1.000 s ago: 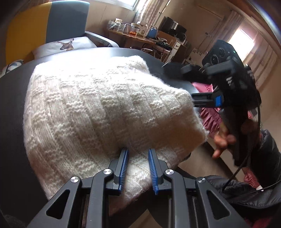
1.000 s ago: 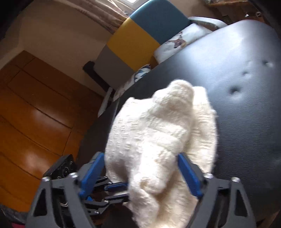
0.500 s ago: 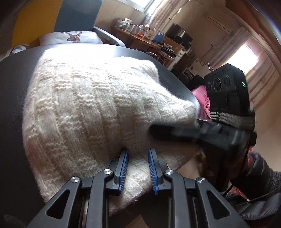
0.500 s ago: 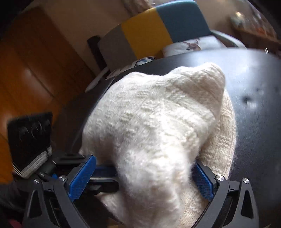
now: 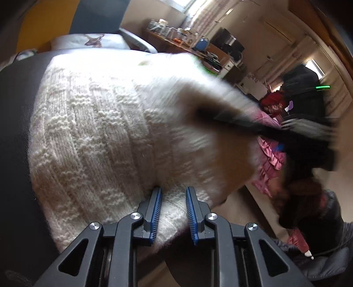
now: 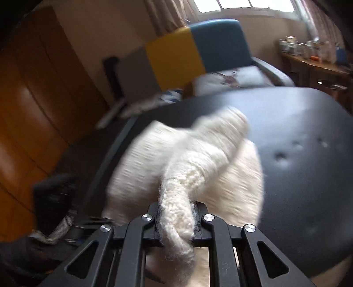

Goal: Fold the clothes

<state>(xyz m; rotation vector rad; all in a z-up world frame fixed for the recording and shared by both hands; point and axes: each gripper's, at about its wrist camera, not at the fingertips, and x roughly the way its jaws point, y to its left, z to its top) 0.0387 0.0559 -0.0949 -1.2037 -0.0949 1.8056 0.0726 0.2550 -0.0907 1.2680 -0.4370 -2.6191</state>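
Right gripper has clamped a sweater fold since earlier, lifting it.
Left gripper pinches the hem to anchor it on the table.

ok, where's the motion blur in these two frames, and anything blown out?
Left wrist: right gripper smeared to a streak; sweater sharp nearby, overexposed along its far edge. Right wrist: sweater body blurred, the fold in the jaws crisp; window clipped.
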